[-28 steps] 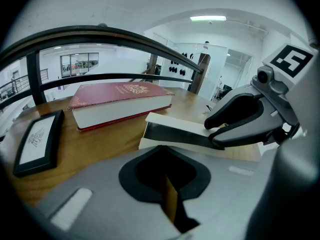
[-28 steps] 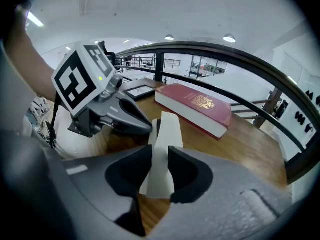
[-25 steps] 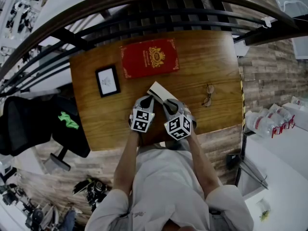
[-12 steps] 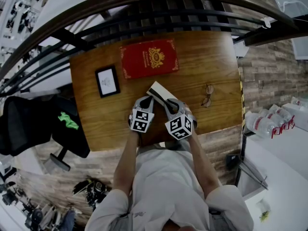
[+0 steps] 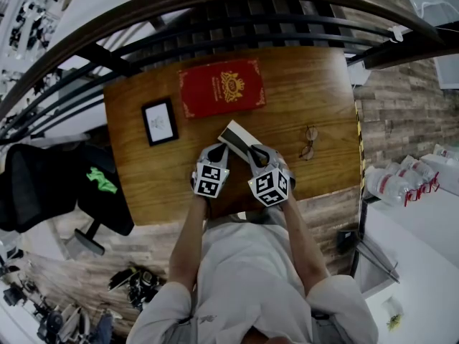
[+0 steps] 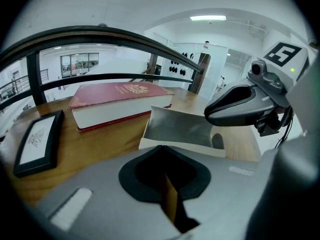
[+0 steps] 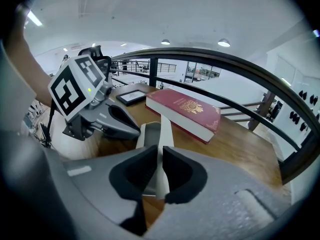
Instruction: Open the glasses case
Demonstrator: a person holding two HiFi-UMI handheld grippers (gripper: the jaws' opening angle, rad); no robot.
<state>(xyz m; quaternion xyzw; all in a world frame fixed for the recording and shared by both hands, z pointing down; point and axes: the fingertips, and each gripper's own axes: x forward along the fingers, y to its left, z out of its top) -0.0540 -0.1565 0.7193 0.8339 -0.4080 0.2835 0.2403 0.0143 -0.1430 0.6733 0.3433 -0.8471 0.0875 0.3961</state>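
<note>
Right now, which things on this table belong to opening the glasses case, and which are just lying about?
In the job:
- glasses case
- right gripper, whose jaws have just been closing and now pinch the case's thin flap
- left gripper, close beside the case

Lying about:
- red book
- picture frame
- glasses, apart from the case on the table

both grippers at the case

wooden table [image 5: 143, 185]: red book [image 5: 222, 87] far side, framed picture [image 5: 160, 120] left, glasses [image 5: 310, 142] right. glasses case [image 5: 238, 135] lies aslant mid-table. left gripper [image 5: 219, 150] at its near end; right gripper [image 5: 253, 152] jaws just closing on its edge.
</note>
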